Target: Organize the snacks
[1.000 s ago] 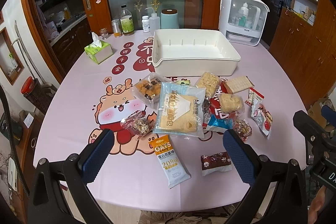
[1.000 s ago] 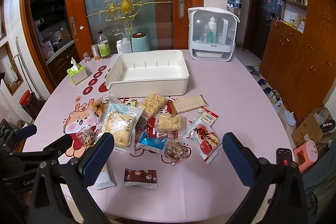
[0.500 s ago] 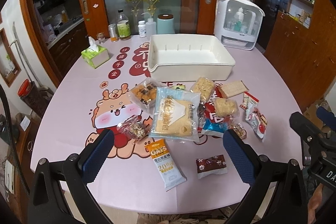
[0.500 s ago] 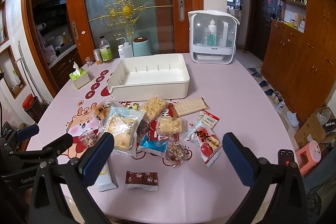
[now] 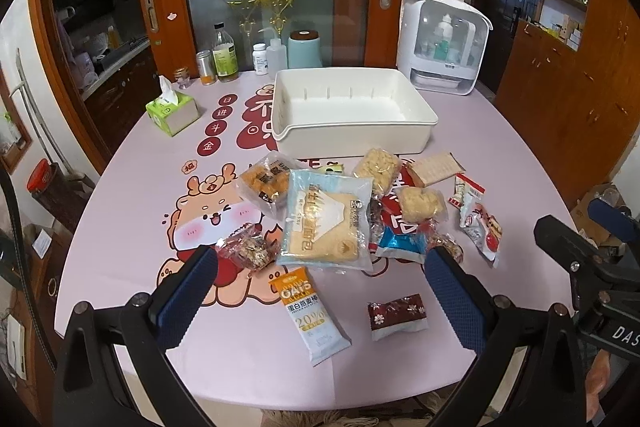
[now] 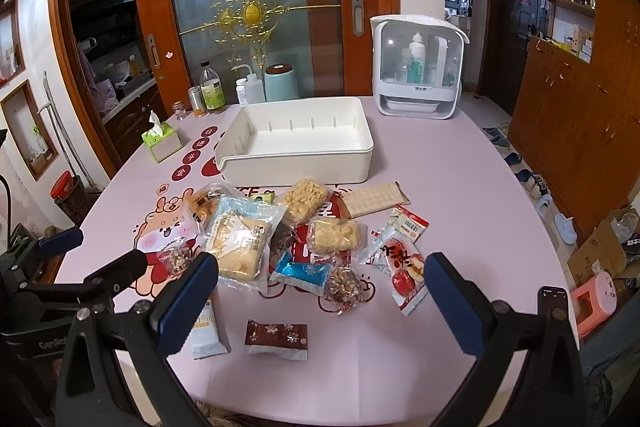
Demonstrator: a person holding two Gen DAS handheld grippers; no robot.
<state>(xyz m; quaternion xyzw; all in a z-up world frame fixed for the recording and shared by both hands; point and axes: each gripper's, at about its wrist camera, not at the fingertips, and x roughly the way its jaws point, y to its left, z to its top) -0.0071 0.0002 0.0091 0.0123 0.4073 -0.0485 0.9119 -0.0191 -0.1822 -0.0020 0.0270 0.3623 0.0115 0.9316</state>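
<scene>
Several snack packs lie in a loose pile on the pink table (image 5: 120,211): a large bread pack (image 5: 324,223) (image 6: 240,241), an oats bar (image 5: 310,311), a dark red pack (image 5: 396,315) (image 6: 278,339), a red fruit pack (image 6: 404,267). An empty white bin (image 5: 352,131) (image 6: 296,163) stands behind them. My left gripper (image 5: 320,303) is open and empty above the near table edge. My right gripper (image 6: 320,303) is open and empty, to its right.
A green tissue box (image 5: 172,111), bottles and jars (image 5: 224,59) and a white appliance (image 5: 444,47) stand along the table's far side. Wooden cabinets (image 6: 580,115) stand at the right, with shoes and a cardboard box on the floor.
Both grippers have pulled back and up a little from the table, so the snacks and bin look smaller. Nothing on the table has moved.
</scene>
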